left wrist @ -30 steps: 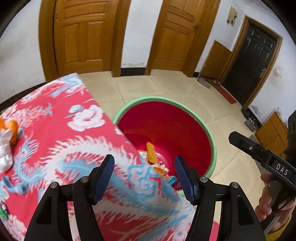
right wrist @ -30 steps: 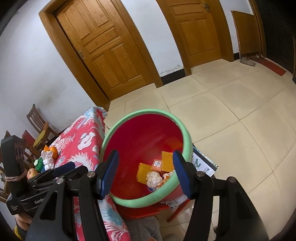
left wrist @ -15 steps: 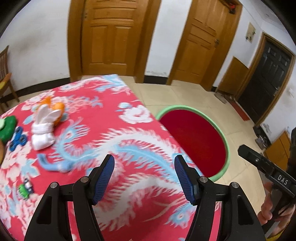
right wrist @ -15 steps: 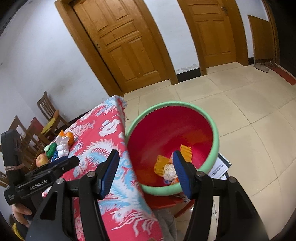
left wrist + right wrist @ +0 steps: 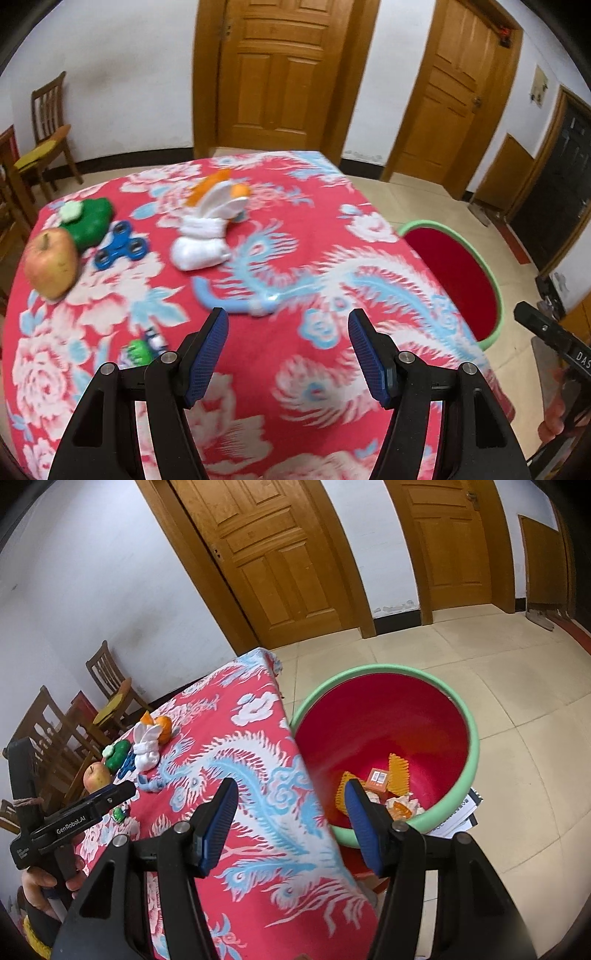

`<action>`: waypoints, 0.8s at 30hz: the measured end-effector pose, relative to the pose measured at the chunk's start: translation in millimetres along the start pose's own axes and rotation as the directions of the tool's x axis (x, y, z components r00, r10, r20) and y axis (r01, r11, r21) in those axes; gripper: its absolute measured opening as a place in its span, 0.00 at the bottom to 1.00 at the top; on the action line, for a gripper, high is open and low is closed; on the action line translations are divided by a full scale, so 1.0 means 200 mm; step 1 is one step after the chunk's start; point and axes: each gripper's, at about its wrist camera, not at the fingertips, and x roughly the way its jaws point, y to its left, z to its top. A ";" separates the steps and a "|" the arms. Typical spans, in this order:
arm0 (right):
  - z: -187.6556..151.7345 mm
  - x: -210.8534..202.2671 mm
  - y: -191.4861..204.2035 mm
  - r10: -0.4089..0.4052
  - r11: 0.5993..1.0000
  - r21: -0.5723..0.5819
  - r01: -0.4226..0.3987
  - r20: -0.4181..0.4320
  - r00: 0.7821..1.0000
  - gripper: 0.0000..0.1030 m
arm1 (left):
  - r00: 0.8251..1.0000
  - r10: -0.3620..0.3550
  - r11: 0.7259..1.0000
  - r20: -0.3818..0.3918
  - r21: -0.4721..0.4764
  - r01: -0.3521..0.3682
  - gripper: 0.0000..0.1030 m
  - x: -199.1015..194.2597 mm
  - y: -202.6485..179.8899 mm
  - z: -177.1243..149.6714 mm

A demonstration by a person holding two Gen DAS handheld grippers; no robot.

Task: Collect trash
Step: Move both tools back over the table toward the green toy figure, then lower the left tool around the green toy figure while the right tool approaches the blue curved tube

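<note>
Your left gripper (image 5: 288, 343) hangs over the near middle of the table (image 5: 258, 417), jaws spread wide, nothing between the blue pads (image 5: 208, 350). Your right gripper (image 5: 290, 814) is just as wide and just as empty, poised above the table's right edge, one finger over the cloth, the other over the bin (image 5: 471, 723).

The bin sits on the floor tight against the table's right side, green rim, red inside. Down at the bottom you've got yellow-orange pieces (image 5: 398, 770), a small orange box (image 5: 378, 779) and some crumpled white scraps (image 5: 402, 805). Papers (image 5: 458, 816) poke out from under its far side.

On the cloth, straight ahead of your left gripper, lies a pale blue curved thing (image 5: 236, 302), blurred, hard to name. Beyond it, a white bundle (image 5: 201, 245) with orange bits (image 5: 218, 186) just behind, touching. To the left: a blue spinner (image 5: 120, 249), a green lump (image 5: 90, 221) with a white cap, and an apple (image 5: 51, 262) near the table's left edge. Close by your left finger, a small green toy (image 5: 142, 349), too blurred to make out.

Chairs (image 5: 46, 129) stand by the far-left wall, and wooden doors (image 5: 280, 70) sit behind the table. From the right camera you can see your left hand (image 5: 44, 882) gripping its handle.
</note>
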 end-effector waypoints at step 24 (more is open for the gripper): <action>-0.04 0.11 0.15 0.015 0.998 -0.056 -0.019 -0.069 0.998 0.59 | 0.986 0.157 0.983 -0.054 -0.090 -0.162 0.67 0.06 0.41 -0.08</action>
